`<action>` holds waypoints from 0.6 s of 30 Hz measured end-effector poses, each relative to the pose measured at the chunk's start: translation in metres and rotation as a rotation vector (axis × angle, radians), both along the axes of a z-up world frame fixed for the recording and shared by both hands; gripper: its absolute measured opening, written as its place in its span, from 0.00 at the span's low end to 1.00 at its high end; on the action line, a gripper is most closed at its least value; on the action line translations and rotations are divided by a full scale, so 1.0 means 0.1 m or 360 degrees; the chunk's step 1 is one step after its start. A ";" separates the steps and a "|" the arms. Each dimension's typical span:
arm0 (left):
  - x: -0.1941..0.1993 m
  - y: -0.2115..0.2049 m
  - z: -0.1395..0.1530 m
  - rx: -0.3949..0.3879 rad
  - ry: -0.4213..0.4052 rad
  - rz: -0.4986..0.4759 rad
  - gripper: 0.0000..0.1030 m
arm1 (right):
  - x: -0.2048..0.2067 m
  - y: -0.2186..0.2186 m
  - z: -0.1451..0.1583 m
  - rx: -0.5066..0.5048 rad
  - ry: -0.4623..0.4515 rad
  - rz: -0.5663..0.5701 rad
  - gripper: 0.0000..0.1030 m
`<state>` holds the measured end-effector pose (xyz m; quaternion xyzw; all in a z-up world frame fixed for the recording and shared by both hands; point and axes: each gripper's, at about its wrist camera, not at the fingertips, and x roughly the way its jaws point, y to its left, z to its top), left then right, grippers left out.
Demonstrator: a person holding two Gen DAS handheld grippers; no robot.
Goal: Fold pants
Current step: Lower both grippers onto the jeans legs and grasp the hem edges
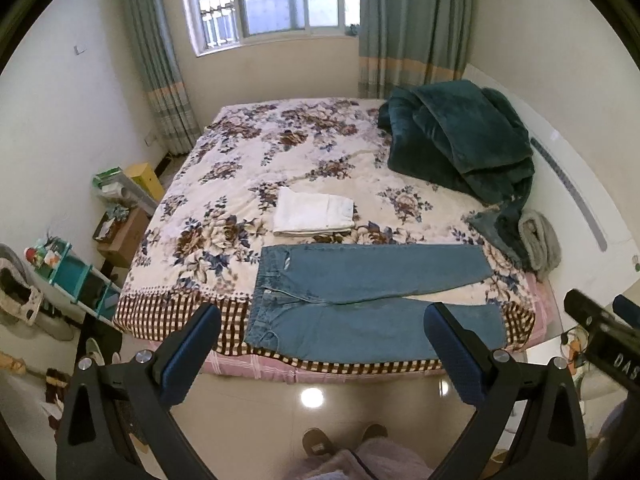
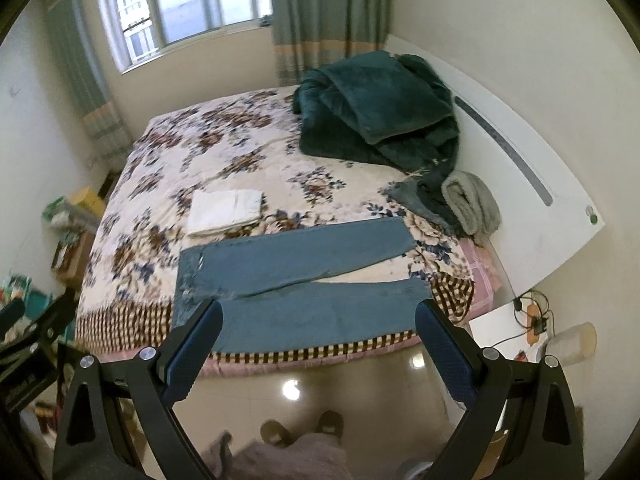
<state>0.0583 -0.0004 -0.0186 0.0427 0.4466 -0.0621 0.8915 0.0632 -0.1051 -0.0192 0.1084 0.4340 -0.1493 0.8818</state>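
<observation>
Blue jeans lie flat along the near edge of the bed, waistband to the left, legs spread apart to the right. They also show in the right wrist view. My left gripper is open and empty, held above the floor in front of the bed, short of the jeans. My right gripper is open and empty, also in front of the bed edge. The right gripper's body shows at the right of the left wrist view.
A folded white garment lies on the floral bedspread behind the jeans. A dark green blanket and a grey rolled cloth lie at the right by the white headboard. Shelves and boxes stand left. My slippered feet are on glossy floor.
</observation>
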 end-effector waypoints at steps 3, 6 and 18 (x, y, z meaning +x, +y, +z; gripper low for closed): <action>0.22 -0.07 -0.22 0.0024 0.0024 -0.0025 1.00 | 0.18 -0.10 -0.21 -0.0008 -0.0008 -0.0060 0.96; 0.50 -0.19 -0.47 0.0021 0.0073 -0.0014 1.00 | 0.48 -0.26 -0.45 -0.0017 0.0033 -0.0090 0.96; 1.97 -1.13 -1.68 0.0081 0.0370 0.0130 1.00 | 2.55 -1.54 -1.98 0.0097 0.0285 0.0045 0.96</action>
